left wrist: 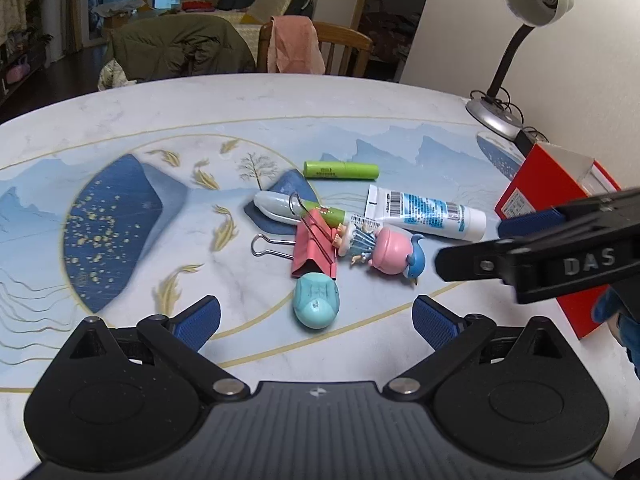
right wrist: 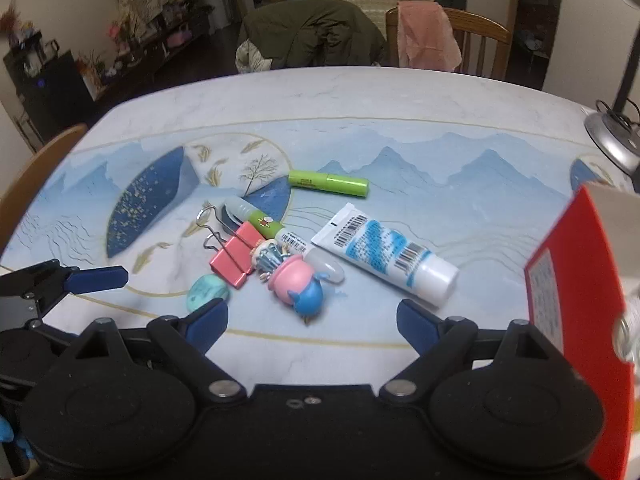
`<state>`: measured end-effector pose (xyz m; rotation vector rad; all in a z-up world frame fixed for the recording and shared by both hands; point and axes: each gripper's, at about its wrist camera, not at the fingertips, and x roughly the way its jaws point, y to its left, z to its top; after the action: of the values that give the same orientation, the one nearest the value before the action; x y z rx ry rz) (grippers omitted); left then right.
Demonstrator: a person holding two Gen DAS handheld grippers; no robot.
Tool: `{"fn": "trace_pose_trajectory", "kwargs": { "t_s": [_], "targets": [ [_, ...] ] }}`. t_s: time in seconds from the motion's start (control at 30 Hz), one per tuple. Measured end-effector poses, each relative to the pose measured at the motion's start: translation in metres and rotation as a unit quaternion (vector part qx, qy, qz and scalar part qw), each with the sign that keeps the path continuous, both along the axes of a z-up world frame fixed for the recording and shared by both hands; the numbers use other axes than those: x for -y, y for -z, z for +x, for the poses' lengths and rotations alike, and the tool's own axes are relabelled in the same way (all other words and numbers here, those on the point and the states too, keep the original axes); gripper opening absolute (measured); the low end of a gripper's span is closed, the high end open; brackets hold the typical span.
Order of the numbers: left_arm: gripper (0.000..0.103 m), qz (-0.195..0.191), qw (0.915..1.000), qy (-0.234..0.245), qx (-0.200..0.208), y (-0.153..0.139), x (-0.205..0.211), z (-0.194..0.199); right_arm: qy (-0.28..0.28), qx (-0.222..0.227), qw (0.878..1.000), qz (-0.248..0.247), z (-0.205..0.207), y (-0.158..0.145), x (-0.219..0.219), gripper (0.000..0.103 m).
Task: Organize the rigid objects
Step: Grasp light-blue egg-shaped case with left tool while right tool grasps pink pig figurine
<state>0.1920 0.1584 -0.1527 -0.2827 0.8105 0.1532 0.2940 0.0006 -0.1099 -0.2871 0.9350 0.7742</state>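
- Now we look down on a desk (left wrist: 120, 112) with a blue mountain print, and a small heap of things lies near its middle.
- Our left gripper (left wrist: 316, 320) is spread wide with nothing between its blue pads; it hangs just above the teal egg-shaped piece (left wrist: 317, 305), not touching it as far as we can tell.
- Our right gripper (right wrist: 312, 320) is also spread and holds nothing; the pink and blue toy figure (right wrist: 302, 286) lies just ahead of the gap between its fingers.
- A pink binder clip (left wrist: 314, 250) rests against the toy figure, its wire handles pointing away to the left.
- A white and green pen (left wrist: 298, 208) lies slanted under the clip and the figure.
- A white tube (left wrist: 424, 212) with blue print lies just beside the figure, cap toward the red box (left wrist: 532, 196).
- A green stick (left wrist: 340, 170) lies apart from the heap, farther back on the desk.
- The red box stands at the right edge, near the base of a desk lamp (left wrist: 494, 114).
- Beyond the desk we see a wooden chair (right wrist: 480, 36) with a pink cloth draped over its back.
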Motion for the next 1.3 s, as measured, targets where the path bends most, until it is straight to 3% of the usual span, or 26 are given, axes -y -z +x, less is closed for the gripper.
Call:
{"fn": "trace_pose_trajectory", "kwargs": {
  "t_s": [0.2,0.6,0.93,1.03,1.2,1.3],
  "targets": [
    [0.103,-0.021,0.9997,0.002,-0.007,0.012,-0.004,0.010,-0.013,-0.012,1.000,-0.023,0.012,0.015,-0.020,0.087],
    [0.101,-0.013,0.9998,0.002,-0.018,0.026,-0.003,0.022,-0.021,-0.043,0.999,-0.025,0.024,0.035,-0.040,0.074],
    [0.060,0.001,0.9998,-0.003,-0.017,0.024,0.001,0.028,-0.015,-0.055,0.998,-0.027,0.030,0.043,-0.047,0.061],
    [0.054,0.005,0.9998,-0.006,-0.020,0.023,0.002,0.028,-0.017,-0.050,0.998,-0.030,0.028,0.044,-0.048,0.057],
    [0.037,0.007,0.9996,-0.007,-0.027,0.022,0.003,0.029,-0.014,-0.043,0.998,-0.034,0.028,0.043,-0.048,0.041],
    [0.032,0.007,0.9995,-0.006,-0.030,0.022,0.004,0.028,-0.011,-0.035,0.999,-0.034,0.026,0.042,-0.045,0.040]
  ]
}}
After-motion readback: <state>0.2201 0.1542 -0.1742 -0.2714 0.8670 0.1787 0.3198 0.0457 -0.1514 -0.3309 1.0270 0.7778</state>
